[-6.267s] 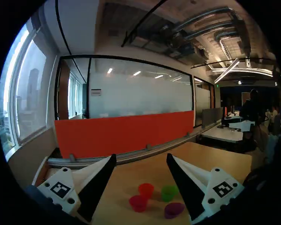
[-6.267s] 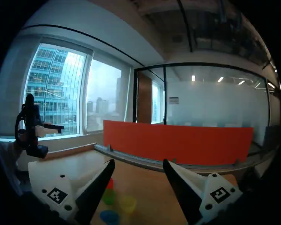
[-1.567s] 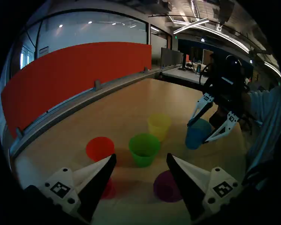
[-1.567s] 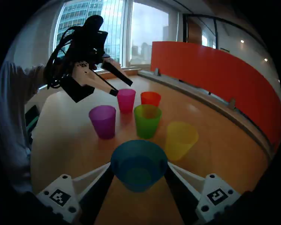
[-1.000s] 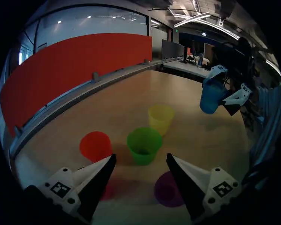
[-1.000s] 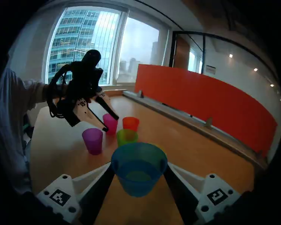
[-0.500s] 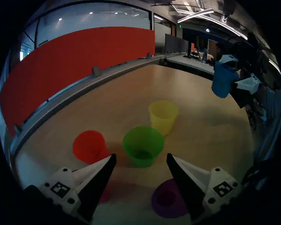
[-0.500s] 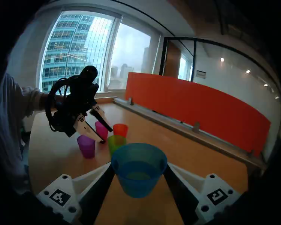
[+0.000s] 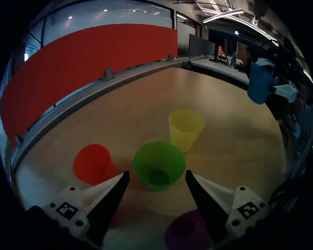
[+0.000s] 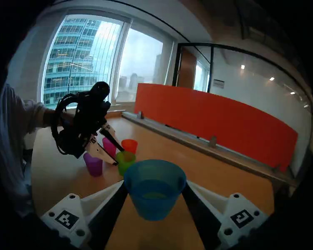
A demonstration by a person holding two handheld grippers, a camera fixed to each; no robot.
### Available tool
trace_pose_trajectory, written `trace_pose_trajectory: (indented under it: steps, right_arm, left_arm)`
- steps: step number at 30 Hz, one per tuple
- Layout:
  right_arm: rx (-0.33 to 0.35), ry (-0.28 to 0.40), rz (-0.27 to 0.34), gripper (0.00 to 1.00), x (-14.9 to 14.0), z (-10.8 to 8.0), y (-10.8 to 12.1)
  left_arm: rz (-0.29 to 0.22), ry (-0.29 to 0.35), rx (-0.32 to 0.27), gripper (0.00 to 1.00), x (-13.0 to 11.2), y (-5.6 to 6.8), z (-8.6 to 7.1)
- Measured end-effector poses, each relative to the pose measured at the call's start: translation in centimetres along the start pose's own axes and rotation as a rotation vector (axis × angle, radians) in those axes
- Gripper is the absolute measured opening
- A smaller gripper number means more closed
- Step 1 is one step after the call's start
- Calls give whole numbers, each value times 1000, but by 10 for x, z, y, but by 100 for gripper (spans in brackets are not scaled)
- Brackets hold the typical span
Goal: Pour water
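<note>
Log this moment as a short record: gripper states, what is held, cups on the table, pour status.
right gripper: shut on blue cup, held upright in the air
blue cup contents: some liquid, it seems
left gripper: open, empty, aimed at green cup
cups on table: green cup, yellow cup, red cup, purple cup, pink cup
pour: not yet begun
</note>
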State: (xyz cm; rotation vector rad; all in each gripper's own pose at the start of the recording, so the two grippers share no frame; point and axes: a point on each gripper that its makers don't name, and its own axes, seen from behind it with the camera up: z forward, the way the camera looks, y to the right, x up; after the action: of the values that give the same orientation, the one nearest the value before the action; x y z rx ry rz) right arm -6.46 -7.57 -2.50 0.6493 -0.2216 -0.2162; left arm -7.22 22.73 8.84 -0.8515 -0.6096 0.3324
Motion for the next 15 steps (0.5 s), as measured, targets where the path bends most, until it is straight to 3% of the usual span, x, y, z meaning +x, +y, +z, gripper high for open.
trace_pose_trajectory:
  steps: [15]
  right_arm:
    - [-21, 0, 6, 90, -5, -7, 8]
  left_arm:
    - [-10, -3, 20, 100, 4, 2, 18]
